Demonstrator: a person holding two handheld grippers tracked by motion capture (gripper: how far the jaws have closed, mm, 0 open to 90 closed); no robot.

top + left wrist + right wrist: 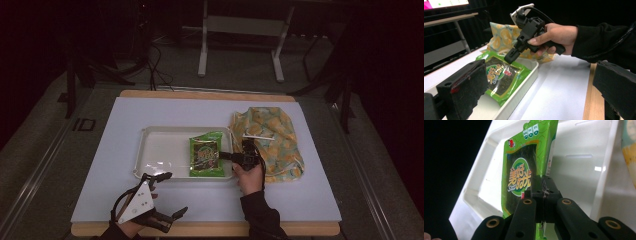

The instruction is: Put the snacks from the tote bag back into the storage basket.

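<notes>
From the high view, the green seaweed packet [205, 156] lies in the white tray [155, 150] mid-worktop, at the tray's right end. In the left gripper view, the left tongs [534, 82] stand spread near the front edge. In the right gripper view, the right tongs [543, 191] pinch the packet's edge.

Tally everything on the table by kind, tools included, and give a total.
White tray: 1
Green seaweed snack packet: 1
Yellow patterned cloth bag: 1
Handheld tools: 2, the left tool and the right tool
Total: 5
</notes>
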